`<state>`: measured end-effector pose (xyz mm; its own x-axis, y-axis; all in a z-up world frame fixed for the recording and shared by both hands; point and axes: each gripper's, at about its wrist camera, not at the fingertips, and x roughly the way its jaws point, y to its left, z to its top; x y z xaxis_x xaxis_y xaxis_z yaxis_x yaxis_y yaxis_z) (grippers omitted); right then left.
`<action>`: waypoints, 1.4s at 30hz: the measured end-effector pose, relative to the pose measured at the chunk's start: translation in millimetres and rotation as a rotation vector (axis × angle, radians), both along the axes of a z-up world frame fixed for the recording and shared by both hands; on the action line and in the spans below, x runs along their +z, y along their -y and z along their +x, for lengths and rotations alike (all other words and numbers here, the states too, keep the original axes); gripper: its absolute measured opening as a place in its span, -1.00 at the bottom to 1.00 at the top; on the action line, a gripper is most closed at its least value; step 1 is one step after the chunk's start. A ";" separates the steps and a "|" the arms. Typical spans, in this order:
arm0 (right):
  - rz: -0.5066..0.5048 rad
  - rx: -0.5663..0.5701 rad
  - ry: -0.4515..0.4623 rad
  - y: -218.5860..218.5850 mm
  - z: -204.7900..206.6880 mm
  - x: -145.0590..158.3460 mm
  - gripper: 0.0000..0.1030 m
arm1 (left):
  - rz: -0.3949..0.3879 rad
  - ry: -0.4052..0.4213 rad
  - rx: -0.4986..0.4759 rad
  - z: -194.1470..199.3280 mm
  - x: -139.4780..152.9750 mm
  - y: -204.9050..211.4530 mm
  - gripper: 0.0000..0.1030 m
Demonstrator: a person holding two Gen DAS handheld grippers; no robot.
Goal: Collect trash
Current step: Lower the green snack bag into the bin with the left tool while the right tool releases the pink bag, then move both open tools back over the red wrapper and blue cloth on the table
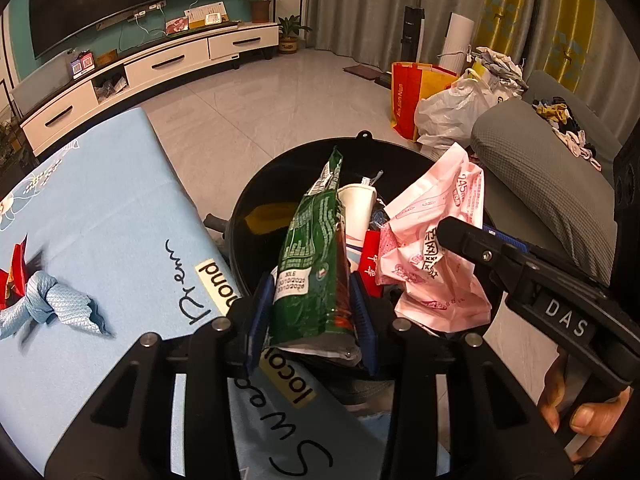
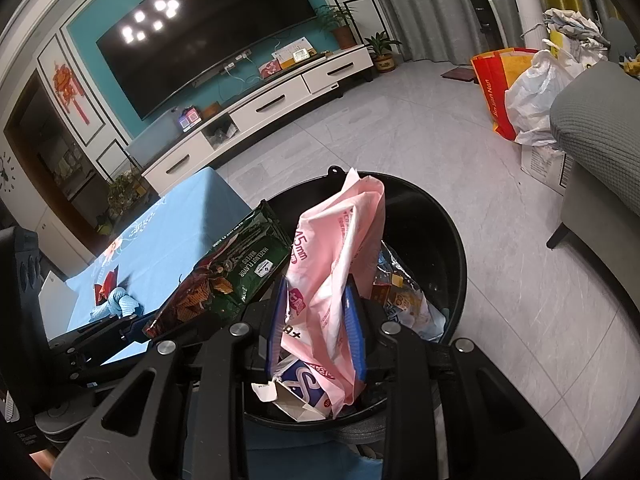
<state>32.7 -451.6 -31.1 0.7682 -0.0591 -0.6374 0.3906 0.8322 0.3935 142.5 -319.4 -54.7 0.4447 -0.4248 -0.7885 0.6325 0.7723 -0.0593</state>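
Living room, tiled floor (image 2: 400, 140), television on a teal wall above a white cabinet, grey sofa (image 1: 560, 184) to one side. Blue-clothed tabletop (image 1: 100, 220) beside a black bin (image 2: 436, 224) that stands on the floor, close against the tabletop's edge, presumably so litter can go straight from cloth to bin. Left tongs (image 1: 312, 316): partly open, blue pads flanking a green wafer packet (image 1: 316, 248) that stands upright between them over the bin; whether the pads press it or have just let go cannot be told. Right tongs (image 2: 316, 332): narrower gap, a pink plastic wrapper (image 2: 340, 248) bunched between the pads and rising above the bin's rim; grip likewise uncertain. Both items are held above the bin's mouth, which reads as the drop-off stage of collecting. Bin contents: white paper cup (image 1: 356, 208), red carton (image 1: 370, 260), yellow piece, further wrappers; lower layers hidden by the two held items. Remaining on the tabletop: knotted blue cloth (image 1: 52, 304) and red scrap (image 1: 16, 276), cut by the frame edge in the left view. A hand (image 1: 576, 400) on the right tool shows only in part. Print on the cloth is half covered by the tongs. Shopping bags (image 1: 436, 100) stand by the sofa, contents unclear.
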 end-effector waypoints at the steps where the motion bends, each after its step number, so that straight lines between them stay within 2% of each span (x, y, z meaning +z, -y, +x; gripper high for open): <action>1: 0.000 -0.001 0.000 -0.5 -0.1 0.3 -0.39 | 0.000 0.000 0.000 -0.3 -0.1 0.5 -0.21; 8: 0.004 -0.007 0.002 0.8 -1.2 0.7 -0.29 | 0.000 0.003 0.004 0.0 2.5 1.7 -0.07; 22: 0.007 -0.014 0.003 2.6 -3.4 1.9 -0.15 | -0.001 0.011 0.007 -0.9 7.0 3.3 0.03; 25: 0.013 -0.019 0.008 3.5 -6.0 4.3 -0.05 | -0.005 0.014 0.007 -2.1 8.7 2.4 0.16; 30: 0.012 -0.027 0.016 1.4 -9.8 9.6 0.02 | -0.011 0.025 0.009 -4.9 15.4 0.9 0.22; 32: 0.012 -0.039 0.023 0.6 -12.8 12.4 0.24 | -0.014 0.028 0.010 -6.0 17.5 -0.7 0.34; 39: 0.004 -0.050 0.039 -3.5 -21.6 25.0 0.41 | -0.028 0.048 0.019 -13.6 29.5 -9.7 0.53; 42: 0.002 -0.057 0.047 -5.1 -27.4 31.1 0.51 | -0.034 0.057 0.027 -18.2 36.3 -14.3 0.71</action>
